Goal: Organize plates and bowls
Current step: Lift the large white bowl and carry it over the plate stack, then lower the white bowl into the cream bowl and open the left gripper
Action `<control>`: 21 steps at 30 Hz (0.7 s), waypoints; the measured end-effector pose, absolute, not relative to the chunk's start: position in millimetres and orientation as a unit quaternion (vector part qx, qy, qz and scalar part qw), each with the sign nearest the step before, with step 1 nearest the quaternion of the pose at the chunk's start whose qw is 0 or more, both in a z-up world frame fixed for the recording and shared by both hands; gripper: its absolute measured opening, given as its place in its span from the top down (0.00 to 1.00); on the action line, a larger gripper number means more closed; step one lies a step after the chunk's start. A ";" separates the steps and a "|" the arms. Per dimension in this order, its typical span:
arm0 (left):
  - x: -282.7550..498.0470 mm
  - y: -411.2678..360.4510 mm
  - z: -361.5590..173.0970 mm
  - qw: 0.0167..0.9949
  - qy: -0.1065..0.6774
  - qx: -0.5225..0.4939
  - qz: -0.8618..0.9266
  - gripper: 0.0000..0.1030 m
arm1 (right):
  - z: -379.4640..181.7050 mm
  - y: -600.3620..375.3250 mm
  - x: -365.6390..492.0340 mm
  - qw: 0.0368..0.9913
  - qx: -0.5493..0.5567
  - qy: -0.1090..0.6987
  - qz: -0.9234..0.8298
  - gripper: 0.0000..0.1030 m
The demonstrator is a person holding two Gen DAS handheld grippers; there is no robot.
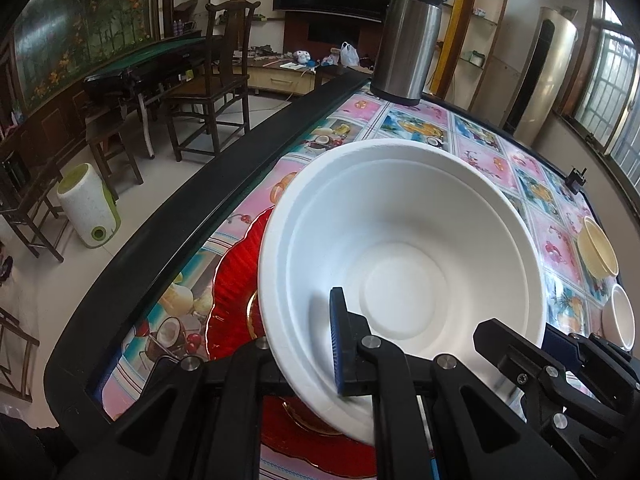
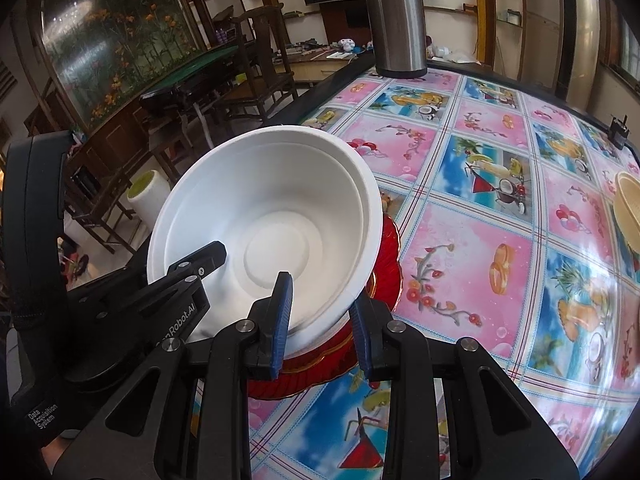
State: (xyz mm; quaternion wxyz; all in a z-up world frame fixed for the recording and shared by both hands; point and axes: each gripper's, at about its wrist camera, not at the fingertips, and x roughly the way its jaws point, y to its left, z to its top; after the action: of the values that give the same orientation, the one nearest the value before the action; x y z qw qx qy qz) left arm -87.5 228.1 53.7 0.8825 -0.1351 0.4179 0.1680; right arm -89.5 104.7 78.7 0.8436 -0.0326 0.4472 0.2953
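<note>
Right hand-held gripper (image 2: 322, 334) pinches the near rim of the white bowl (image 2: 276, 220), one blue pad inside, one outside. Bowl is tilted over the red plate (image 2: 390, 264) on the counter (image 2: 480, 240). Left hand-held gripper (image 1: 444, 344) stands wide, one finger inside the bowl, no grip seen. Yellow bowl (image 1: 596, 252) and small white bowl (image 1: 620, 316) sit well apart, thermos (image 1: 408, 40) at far edge.

A bowl (image 2: 272, 224) sits tilted on a plate (image 2: 390, 256) near the table's (image 2: 480, 240) left edge.
</note>
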 end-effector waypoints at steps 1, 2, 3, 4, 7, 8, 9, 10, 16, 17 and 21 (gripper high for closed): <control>-87.0 228.6 52.7 0.881 0.421 -0.136 0.167 0.90 | 77.3 106.0 -88.3 0.842 -0.033 0.450 0.295 0.72; -86.4 229.4 51.0 0.880 0.424 -0.139 0.166 0.90 | 76.0 106.7 -87.1 0.842 -0.034 0.451 0.295 0.72; -86.4 229.7 49.6 0.879 0.425 -0.140 0.165 0.90 | 75.2 107.3 -86.9 0.841 -0.035 0.453 0.294 0.72; -86.5 229.7 48.8 0.878 0.426 -0.140 0.165 0.90 | 74.9 108.2 -87.3 0.840 -0.036 0.455 0.294 0.72; -88.2 228.5 48.7 0.877 0.430 -0.140 0.161 0.90 | 75.1 109.5 -89.3 0.839 -0.043 0.457 0.293 0.72; -88.7 227.9 48.8 0.877 0.430 -0.139 0.160 0.90 | 75.7 109.1 -90.4 0.839 -0.044 0.456 0.293 0.72; -89.4 227.3 48.4 0.876 0.432 -0.139 0.160 0.90 | 76.4 108.4 -90.9 0.839 -0.043 0.456 0.293 0.72; -89.9 227.3 47.5 0.875 0.435 -0.140 0.160 0.90 | 76.4 107.7 -91.7 0.838 -0.042 0.457 0.294 0.72; -92.2 227.6 46.3 0.874 0.437 -0.137 0.164 0.90 | 73.9 107.7 -95.2 0.835 -0.044 0.463 0.296 0.72; -92.3 227.5 45.9 0.874 0.436 -0.137 0.165 0.90 | 73.4 108.0 -95.4 0.834 -0.044 0.463 0.296 0.72; -91.6 227.7 43.6 0.872 0.438 -0.138 0.170 0.89 | 70.0 107.8 -94.3 0.831 -0.040 0.470 0.295 0.72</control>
State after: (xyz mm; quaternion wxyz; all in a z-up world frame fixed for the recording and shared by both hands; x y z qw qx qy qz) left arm -91.6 227.7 43.6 0.8719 -0.1380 0.4382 0.1697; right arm -94.3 107.8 70.0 0.8309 -0.0404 0.4698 0.2955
